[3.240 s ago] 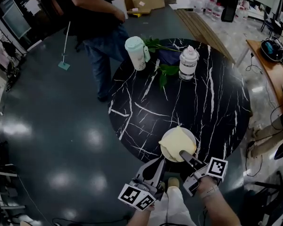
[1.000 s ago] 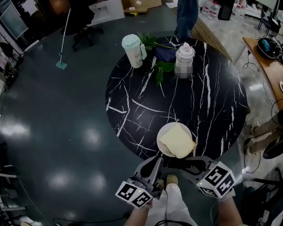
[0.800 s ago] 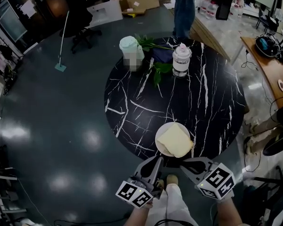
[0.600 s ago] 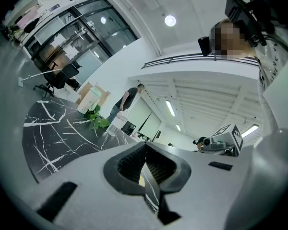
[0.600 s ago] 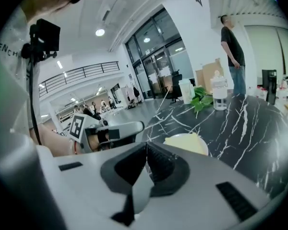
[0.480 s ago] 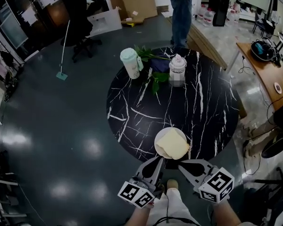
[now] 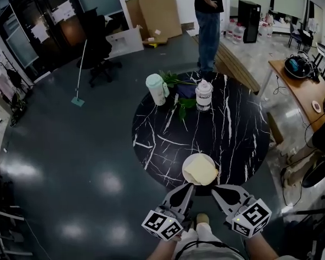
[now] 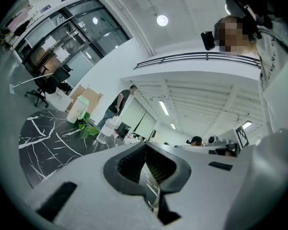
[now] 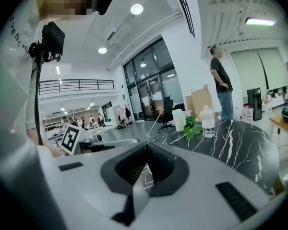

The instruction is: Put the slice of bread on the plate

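A pale slice of bread lies flat on the white plate at the near edge of the round black marble table. Both grippers hang just short of the table's edge, close to my body. My left gripper is shut and empty. So is my right gripper, its jaws together with nothing in them. Neither touches the plate or the bread. Neither gripper view shows the bread; both look level over the table.
At the table's far side stand a mint cup, a clear jar with a white lid and green leaves. A person stands beyond the table. A wooden desk is at right, an office chair at far left.
The right gripper left the bread on the plate and pulled back toward me. Both grippers have risen and the view has lifted. The person walked round to behind the table.
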